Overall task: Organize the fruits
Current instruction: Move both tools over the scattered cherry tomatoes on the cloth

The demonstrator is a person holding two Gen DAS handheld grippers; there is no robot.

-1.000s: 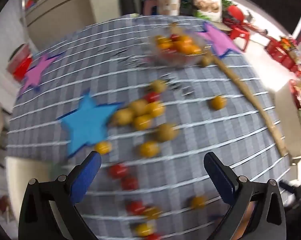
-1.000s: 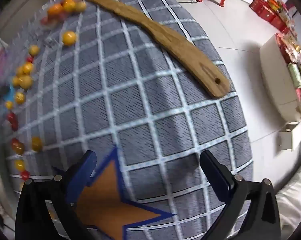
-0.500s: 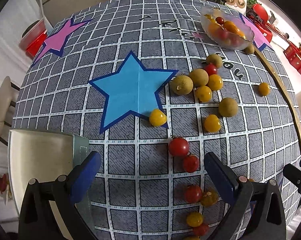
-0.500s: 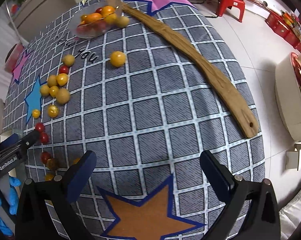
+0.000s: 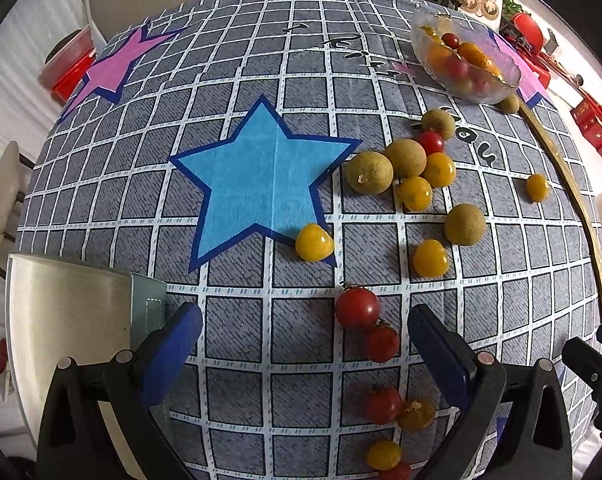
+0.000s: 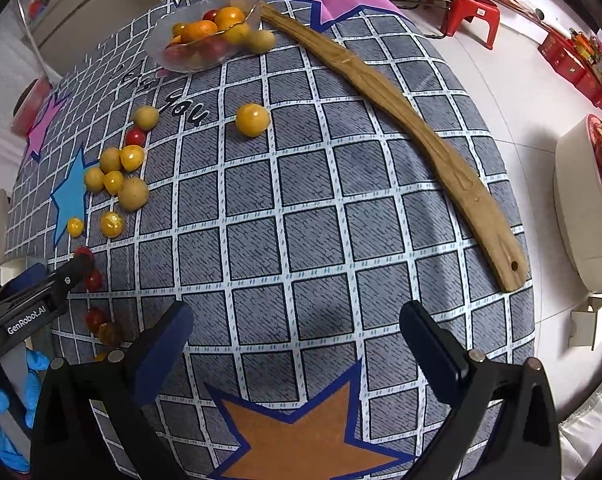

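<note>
Plainly both claws are spread wide with nothing between the pads: the left gripper [image 5: 303,344] hangs low over the near part of the cloth [image 5: 237,360], the right gripper [image 6: 297,344] over the near right part, by an orange star [image 6: 301,440].

Loose fruit lies scattered on the cloth. A red tomato [image 5: 357,307] sits just ahead of the left gripper, touching a second red one [image 5: 381,344] nearer the right pad. More red and yellow ones trail toward the near edge. Farther off, a cluster of brown longans [image 5: 369,172] and yellow tomatoes [image 5: 415,193] lies right of the blue star [image 5: 261,176]. A glass bowl [image 5: 467,88], far right, already holds some fruit, so I judge it the goal.

These tomatoes look small, light, round and smooth-skinned; they should roll at a nudge and may split under a hard pinch. Best taken across the widest part, pads straddling one fruit squarely, closing gently. The touching pair risks one being knocked away. The longans look firmer and rougher, so likely easier to grip.
</note>
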